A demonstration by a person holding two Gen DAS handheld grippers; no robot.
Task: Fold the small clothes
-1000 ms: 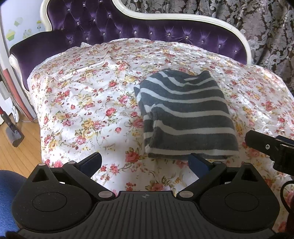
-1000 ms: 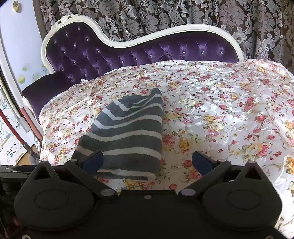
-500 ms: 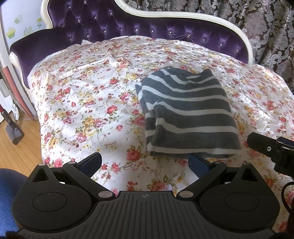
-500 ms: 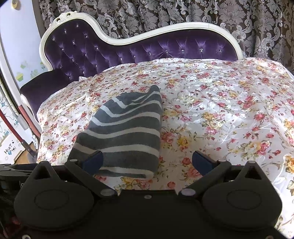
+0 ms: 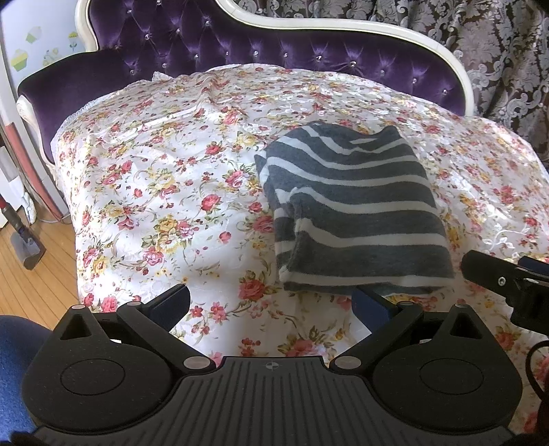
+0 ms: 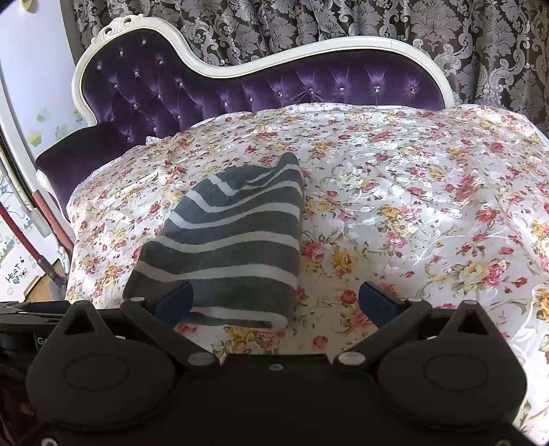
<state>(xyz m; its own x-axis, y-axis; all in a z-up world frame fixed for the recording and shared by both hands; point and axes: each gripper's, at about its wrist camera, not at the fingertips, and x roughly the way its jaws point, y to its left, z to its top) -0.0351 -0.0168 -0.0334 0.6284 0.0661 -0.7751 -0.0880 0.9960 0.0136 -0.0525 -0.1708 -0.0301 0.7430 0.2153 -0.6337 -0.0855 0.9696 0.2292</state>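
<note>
A grey garment with white stripes (image 5: 357,212) lies folded into a thick rectangle on the flowered bedspread (image 5: 164,178); it also shows in the right wrist view (image 6: 233,247). My left gripper (image 5: 271,303) is open and empty, held just in front of the garment's near edge and to its left. My right gripper (image 6: 274,302) is open and empty, held in front of the garment's near right corner. Part of the right gripper's body (image 5: 504,281) shows at the right edge of the left wrist view.
A purple tufted headboard with a white frame (image 6: 274,85) rises behind the bedspread, with patterned curtains (image 6: 343,24) behind it. Wooden floor (image 5: 31,281) and a vacuum head (image 5: 24,247) lie to the left of the bed.
Both grippers have drawn back a little from the garment and lifted slightly. The garment has not moved. Both grippers stay open.
</note>
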